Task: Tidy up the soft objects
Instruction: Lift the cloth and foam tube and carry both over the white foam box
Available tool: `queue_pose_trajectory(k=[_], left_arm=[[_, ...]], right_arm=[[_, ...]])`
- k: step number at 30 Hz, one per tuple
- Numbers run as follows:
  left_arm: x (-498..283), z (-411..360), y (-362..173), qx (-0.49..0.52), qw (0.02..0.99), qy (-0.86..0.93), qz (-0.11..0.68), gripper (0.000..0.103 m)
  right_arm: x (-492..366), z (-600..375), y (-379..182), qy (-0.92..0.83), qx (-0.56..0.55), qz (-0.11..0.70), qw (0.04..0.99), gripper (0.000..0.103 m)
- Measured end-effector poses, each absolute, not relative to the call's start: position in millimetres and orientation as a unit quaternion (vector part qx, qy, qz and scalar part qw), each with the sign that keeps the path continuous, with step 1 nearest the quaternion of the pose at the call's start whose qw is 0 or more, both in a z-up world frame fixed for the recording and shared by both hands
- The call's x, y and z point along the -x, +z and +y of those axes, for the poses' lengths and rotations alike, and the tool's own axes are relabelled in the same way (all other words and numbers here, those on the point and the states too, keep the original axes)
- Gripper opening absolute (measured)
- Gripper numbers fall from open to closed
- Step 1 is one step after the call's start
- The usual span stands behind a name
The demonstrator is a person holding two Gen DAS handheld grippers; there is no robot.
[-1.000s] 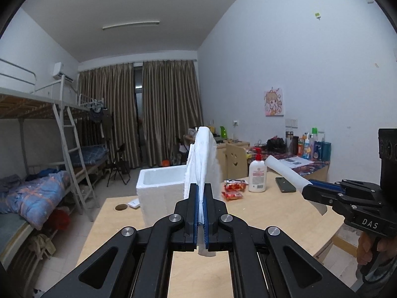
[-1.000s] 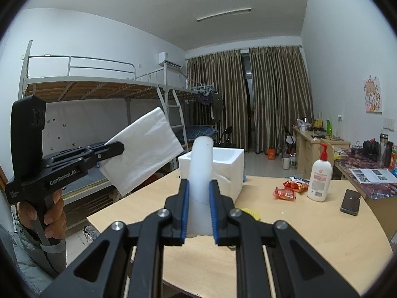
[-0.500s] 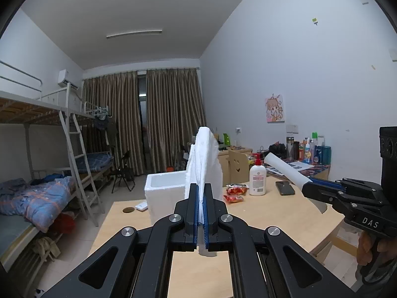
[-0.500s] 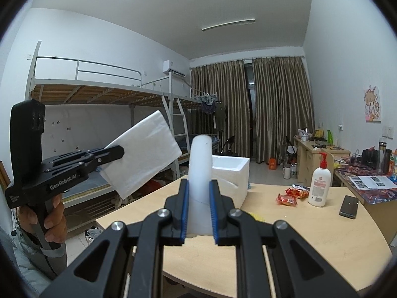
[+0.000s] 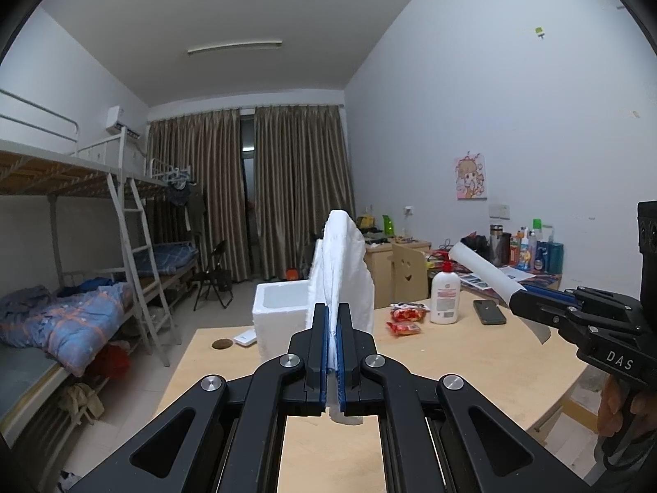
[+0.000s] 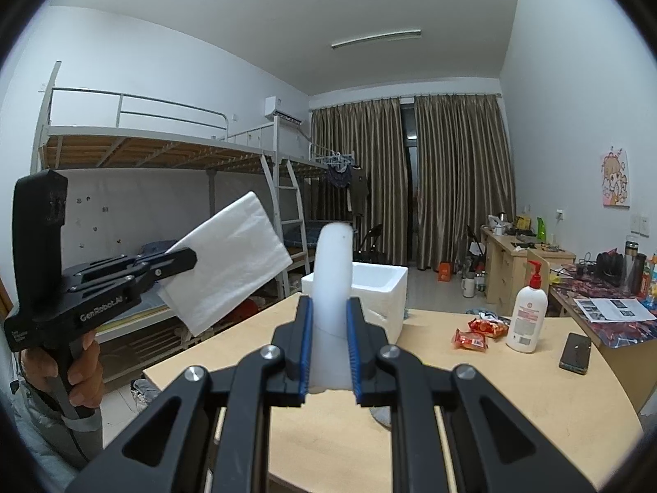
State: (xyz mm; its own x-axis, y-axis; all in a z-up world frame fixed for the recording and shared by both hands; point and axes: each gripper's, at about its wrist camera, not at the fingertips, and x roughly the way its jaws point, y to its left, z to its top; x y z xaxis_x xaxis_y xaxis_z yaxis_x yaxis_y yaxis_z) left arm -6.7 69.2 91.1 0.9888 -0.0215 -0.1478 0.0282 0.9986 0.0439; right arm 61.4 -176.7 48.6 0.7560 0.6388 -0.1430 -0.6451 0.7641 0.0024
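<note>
**Both grips held, nothing placed**

Left gripper (image 5: 336,353) stayed pinched on the tissue (image 5: 347,275), right gripper (image 6: 328,349) stayed clamped on the foam roll (image 6: 333,283). Both were aloft over the near table (image 6: 513,402); only the view tilted up. Foam box (image 6: 382,287) sat beyond, probably next.
</note>
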Motion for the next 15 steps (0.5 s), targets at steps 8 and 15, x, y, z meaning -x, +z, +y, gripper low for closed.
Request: queue_pose_trajectory(k=[8,15], left_arm=[[-27.0,83.7,94.3,-0.015,0.996,-0.003,0.087,0.003],[-57.8,90.7,99.9,-0.013,0.996,0.005,0.092,0.003]], right_arm=[[-87.6,-161.1,55.9,0.349,0.028,0.083,0.933,0.019],[-110.0,-149.2,65.3,0.354,0.031,0.091,0.93,0.019]])
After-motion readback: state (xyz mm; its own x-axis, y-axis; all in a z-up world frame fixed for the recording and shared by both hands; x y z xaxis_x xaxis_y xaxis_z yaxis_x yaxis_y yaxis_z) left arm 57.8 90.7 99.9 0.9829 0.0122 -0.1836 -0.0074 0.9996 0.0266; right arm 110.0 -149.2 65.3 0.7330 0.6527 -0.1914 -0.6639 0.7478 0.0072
